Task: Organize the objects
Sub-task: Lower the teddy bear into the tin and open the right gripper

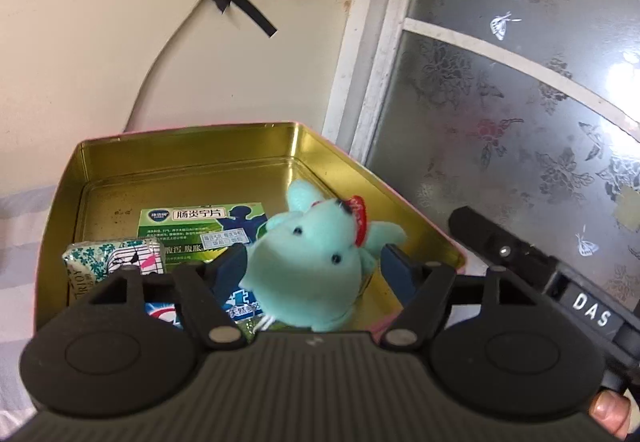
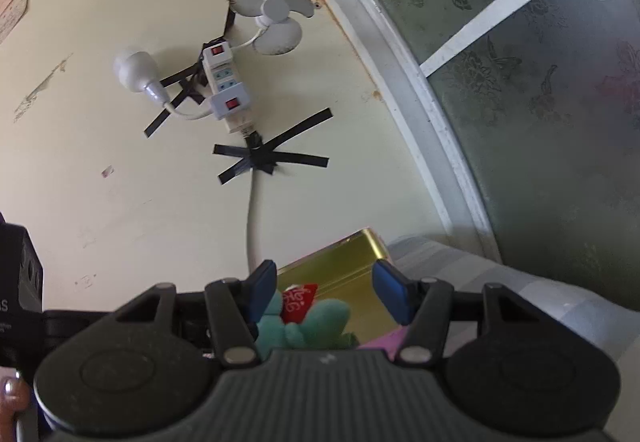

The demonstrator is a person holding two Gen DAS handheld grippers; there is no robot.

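Hiding plush's (image 1: 308,254) lower body: left tongs (image 1: 316,266), parted.

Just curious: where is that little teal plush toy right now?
In the left wrist view the teal plush toy sits inside the gold tin, right of the green medicine box.

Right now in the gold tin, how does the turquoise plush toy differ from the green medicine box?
The turquoise plush toy is soft, rounded and plain-coloured apart from a red tag; the green medicine box is flat, rectangular and printed with text. The toy sits nearer the camera, between the left gripper's fingers; the box lies flat further back. Both sit inside the gold tin.
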